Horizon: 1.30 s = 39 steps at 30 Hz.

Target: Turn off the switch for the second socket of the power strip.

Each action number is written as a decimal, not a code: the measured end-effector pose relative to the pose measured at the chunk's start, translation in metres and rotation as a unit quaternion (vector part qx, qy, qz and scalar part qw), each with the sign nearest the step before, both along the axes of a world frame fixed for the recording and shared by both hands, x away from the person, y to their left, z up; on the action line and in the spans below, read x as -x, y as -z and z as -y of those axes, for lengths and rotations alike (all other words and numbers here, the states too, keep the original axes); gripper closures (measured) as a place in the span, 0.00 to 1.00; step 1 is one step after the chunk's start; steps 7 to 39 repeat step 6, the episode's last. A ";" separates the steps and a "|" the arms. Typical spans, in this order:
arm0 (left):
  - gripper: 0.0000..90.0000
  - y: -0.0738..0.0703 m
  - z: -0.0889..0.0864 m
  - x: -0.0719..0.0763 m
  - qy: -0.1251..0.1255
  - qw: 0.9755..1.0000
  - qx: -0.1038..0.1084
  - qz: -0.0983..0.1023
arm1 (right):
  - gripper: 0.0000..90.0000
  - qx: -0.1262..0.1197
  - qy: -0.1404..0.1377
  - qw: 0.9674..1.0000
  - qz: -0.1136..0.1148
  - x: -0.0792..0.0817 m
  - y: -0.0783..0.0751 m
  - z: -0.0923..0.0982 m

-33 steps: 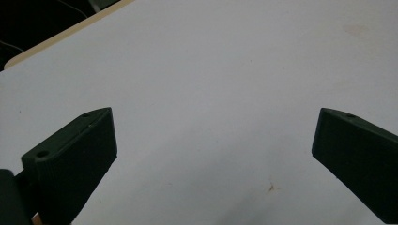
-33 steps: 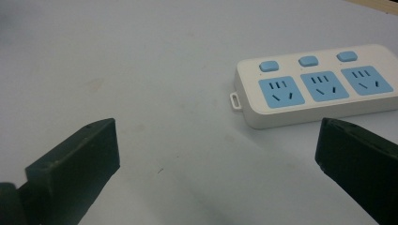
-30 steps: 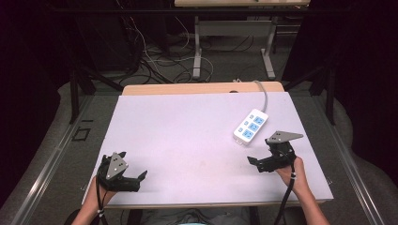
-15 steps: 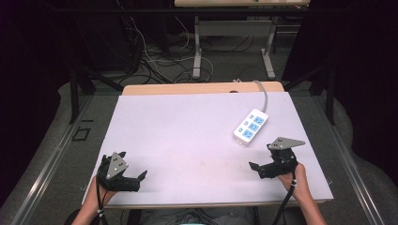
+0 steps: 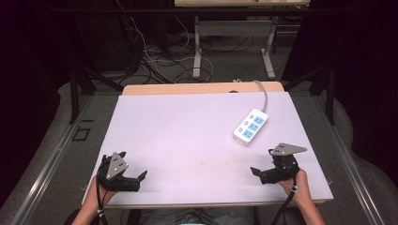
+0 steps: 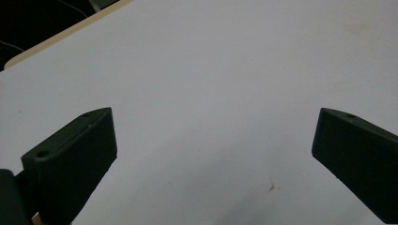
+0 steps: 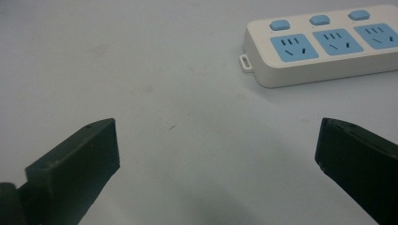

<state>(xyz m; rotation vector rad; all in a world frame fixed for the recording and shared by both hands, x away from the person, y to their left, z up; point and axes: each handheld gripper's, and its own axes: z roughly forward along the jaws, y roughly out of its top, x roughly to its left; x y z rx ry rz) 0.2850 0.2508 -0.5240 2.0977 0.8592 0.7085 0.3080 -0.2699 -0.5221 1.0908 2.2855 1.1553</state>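
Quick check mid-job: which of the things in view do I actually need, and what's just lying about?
For the job:
- white plastic power strip with blue sockets, nearest the right gripper
- left gripper, open and idle

Just there:
- pale lilac table top
- tangled cables on the floor behind
- grey metal table legs beyond

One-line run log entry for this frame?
left hand-held gripper: open, empty | right hand-held gripper: open, empty, near power strip | table: strip untouched
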 end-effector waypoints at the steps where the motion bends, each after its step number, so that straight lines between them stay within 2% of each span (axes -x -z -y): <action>1: 0.00 0.000 0.000 0.000 0.000 1.000 0.001 -0.001 | 0.00 -0.002 -0.003 1.000 -0.002 0.000 0.001 0.000; 3: 0.00 0.000 0.000 0.000 0.002 1.000 0.000 0.000 | 0.00 0.004 -0.006 1.000 -0.007 0.000 0.000 0.000; 5: 0.00 0.000 0.000 -0.001 0.001 1.000 -0.007 0.003 | 0.00 0.003 -0.007 1.000 0.000 0.000 0.001 -0.001; 39: 0.00 0.000 0.001 -0.001 0.001 1.000 -0.003 0.000 | 0.00 0.004 -0.007 1.000 0.000 0.000 0.000 -0.001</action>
